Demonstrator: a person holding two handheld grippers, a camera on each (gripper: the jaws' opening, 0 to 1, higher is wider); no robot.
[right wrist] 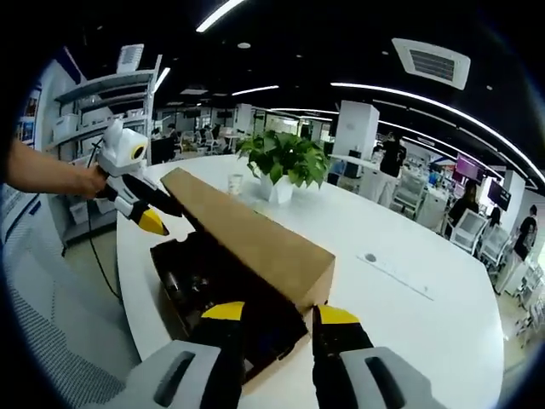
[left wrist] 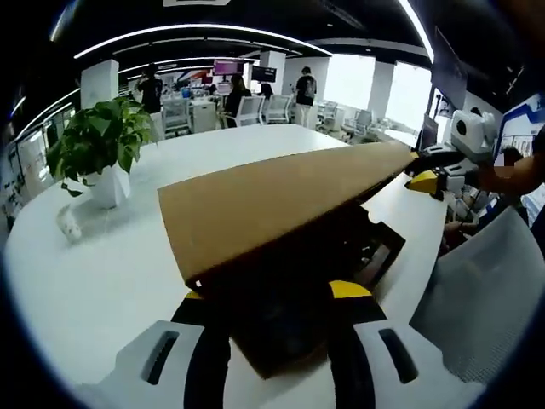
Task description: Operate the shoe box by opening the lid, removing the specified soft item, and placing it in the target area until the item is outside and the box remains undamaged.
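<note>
Left gripper [left wrist: 279,298], right gripper [right wrist: 278,319]: jaws part-open, each gripping an opposite end of brown cardboard lid [right wrist: 247,234], raised above dark shoe box [right wrist: 200,281].

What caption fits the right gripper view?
Both grippers lift the cardboard lid off the dark shoe box on a white table.
</note>
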